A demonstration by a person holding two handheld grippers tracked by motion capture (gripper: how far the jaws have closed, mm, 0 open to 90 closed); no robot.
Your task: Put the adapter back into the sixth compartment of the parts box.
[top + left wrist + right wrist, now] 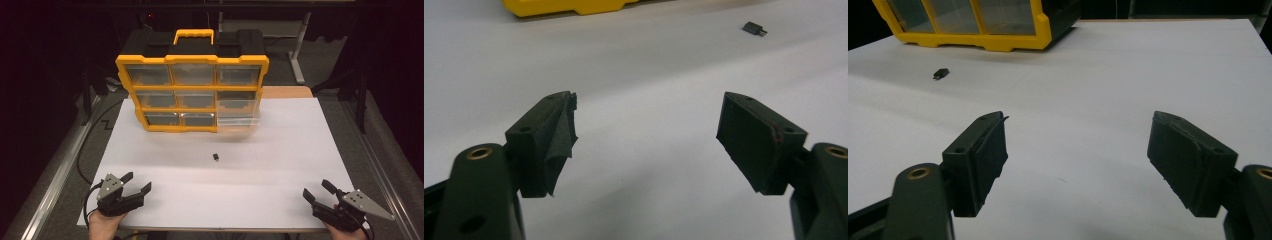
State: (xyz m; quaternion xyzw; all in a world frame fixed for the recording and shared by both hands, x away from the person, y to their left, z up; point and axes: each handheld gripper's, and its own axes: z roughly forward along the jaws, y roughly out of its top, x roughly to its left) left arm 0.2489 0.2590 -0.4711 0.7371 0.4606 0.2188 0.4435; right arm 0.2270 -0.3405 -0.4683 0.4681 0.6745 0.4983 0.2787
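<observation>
A small black part lies alone on the white table, a little in front of the yellow-framed drawer organizer. The organizer stands upright at the back with several clear drawers; its lower right drawer is pulled out. My left gripper rests near the front left corner, open and empty. At the front right, my right gripper is open too, nothing between its fingers. The part lies far off at the upper right in the left gripper view, and the part lies at the upper left in the right gripper view.
The table's front edge runs just behind both hands. Metal rails flank the table on both sides. A black cable trails off the left edge. Dark floor and a desk leg lie beyond the organizer.
</observation>
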